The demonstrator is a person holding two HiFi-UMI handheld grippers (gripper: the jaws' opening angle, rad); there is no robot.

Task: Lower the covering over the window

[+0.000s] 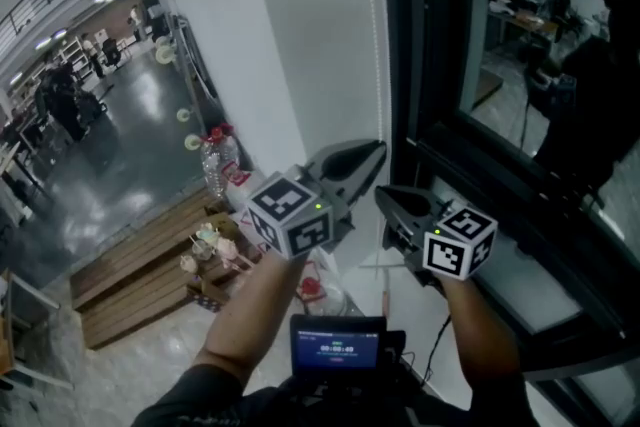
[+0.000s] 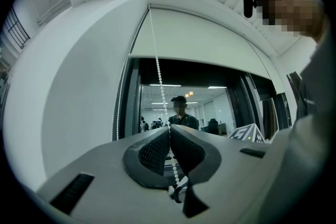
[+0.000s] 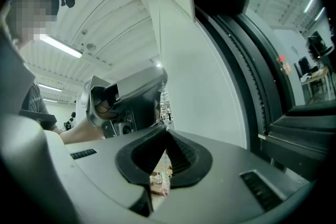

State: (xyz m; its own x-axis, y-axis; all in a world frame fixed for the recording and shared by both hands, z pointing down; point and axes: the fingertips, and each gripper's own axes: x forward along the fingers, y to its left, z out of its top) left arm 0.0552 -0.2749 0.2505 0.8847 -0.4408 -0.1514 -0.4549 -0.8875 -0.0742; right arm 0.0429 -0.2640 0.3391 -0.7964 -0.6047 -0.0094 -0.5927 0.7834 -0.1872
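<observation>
A white roller blind (image 2: pixel 199 39) covers the top part of the dark window (image 2: pixel 199 97). Its white bead chain (image 2: pixel 159 76) hangs from the blind's left end, down along the window frame. My left gripper (image 2: pixel 169 131) is shut on this chain, which passes straight between its pads. In the head view the left gripper (image 1: pixel 376 151) points at the chain (image 1: pixel 377 35) by the frame. My right gripper (image 1: pixel 386 199) sits just below and to the right, shut with nothing in it. In the right gripper view its own jaws (image 3: pixel 166 131) are pressed together and the left gripper (image 3: pixel 131 97) shows just above.
The black window frame (image 1: pixel 420 65) and a white sill (image 1: pixel 525 280) are at the right, the white wall (image 1: pixel 290 35) at the left. Below lie wooden pallets (image 1: pixel 135 270) with small items, a water bottle (image 1: pixel 216 165), and a small screen (image 1: pixel 338 345) near my body.
</observation>
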